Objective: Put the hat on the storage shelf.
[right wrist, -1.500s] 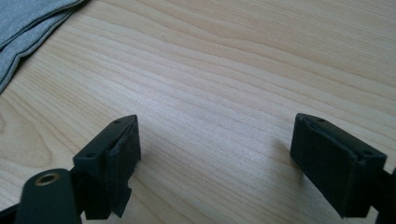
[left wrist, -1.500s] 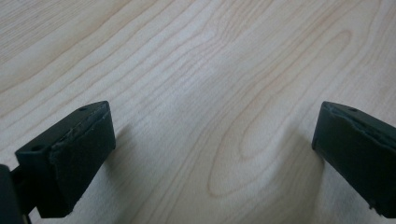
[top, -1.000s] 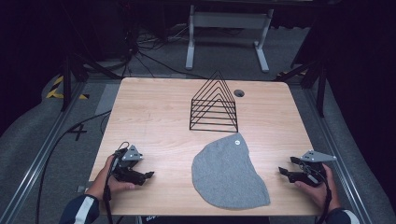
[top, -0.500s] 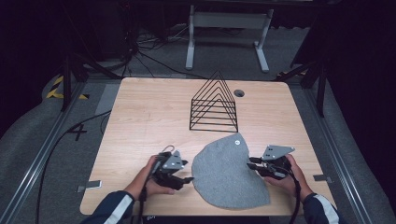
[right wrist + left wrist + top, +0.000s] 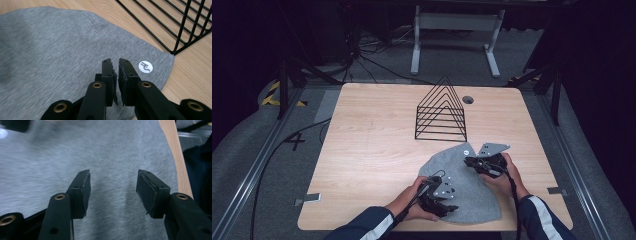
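So a second ago both my hands were parked out at the tabletop's (image 5: 362,150) side edges. Now they've come in over the grey cloth (image 5: 462,200). My left gripper (image 5: 443,202) hangs over the cloth's near-left part, jaws spread wide with nothing between them. The cloth lies flat near the front edge, its white logo patch (image 5: 145,67) at the far corner, close to the black wire rack (image 5: 442,112). My right gripper (image 5: 473,162) is above that corner, jaws nearly closed and empty. My guess: a two-handed pick-up or fold comes next.
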Motion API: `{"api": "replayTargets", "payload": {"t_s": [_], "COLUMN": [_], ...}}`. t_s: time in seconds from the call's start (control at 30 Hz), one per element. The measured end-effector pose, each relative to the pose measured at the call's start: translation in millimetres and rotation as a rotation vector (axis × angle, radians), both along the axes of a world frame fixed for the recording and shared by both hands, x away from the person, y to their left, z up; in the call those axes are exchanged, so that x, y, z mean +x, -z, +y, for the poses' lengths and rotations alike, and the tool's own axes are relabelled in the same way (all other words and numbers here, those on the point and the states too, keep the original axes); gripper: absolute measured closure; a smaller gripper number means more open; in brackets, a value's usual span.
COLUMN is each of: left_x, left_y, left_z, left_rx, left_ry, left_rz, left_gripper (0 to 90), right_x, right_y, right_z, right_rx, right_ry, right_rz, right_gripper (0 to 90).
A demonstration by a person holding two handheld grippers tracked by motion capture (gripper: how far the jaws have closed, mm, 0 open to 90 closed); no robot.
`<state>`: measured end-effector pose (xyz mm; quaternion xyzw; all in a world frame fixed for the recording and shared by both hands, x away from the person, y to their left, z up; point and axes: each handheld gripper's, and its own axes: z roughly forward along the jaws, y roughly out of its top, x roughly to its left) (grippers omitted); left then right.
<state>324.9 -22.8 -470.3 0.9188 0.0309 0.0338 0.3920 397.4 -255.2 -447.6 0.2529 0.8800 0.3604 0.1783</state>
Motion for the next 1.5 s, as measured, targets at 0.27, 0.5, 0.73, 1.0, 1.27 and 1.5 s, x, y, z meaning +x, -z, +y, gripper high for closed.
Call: {"api": "replayTargets", "payload": {"t_s": [0.27,0.5,0.73,1.0,1.27,1.5], "left_x": [9.8,27.6,49.7,76.5,98.1,90.6], "left_y": [-4.2,-8.8,-6.7,-3.3,-3.2,-13.2], "left_z": [22.3,86.4,113.2,117.9,110.3,113.2], "left_rx": [0.052,0.108,0.081,0.037,0.025,0.004], "left_ry": [-0.005,-0.209,-0.335,-0.453,-0.482,-0.502], "left_rz": [0.02,0.006,0.016,0.062,0.058,0.045], "left_gripper": [48.3,49.7,49.0,46.1,44.4,34.9], "right_x": [2.9,-15.3,-44.2,-70.4,-80.6,-68.0], "right_y": [9.1,2.8,0.7,1.2,1.1,-16.5], "right_z": [2.5,-1.3,13.2,27.2,39.6,31.2], "right_rx": [-0.04,-0.07,-0.097,-0.096,-0.101,-0.042], "right_ry": [0.009,-0.048,-0.104,-0.175,-0.229,-0.15], "right_rz": [0.051,0.145,0.18,0.207,0.223,0.133], "right_gripper": [83.9,83.8,83.0,81.4,77.7,59.9]}}
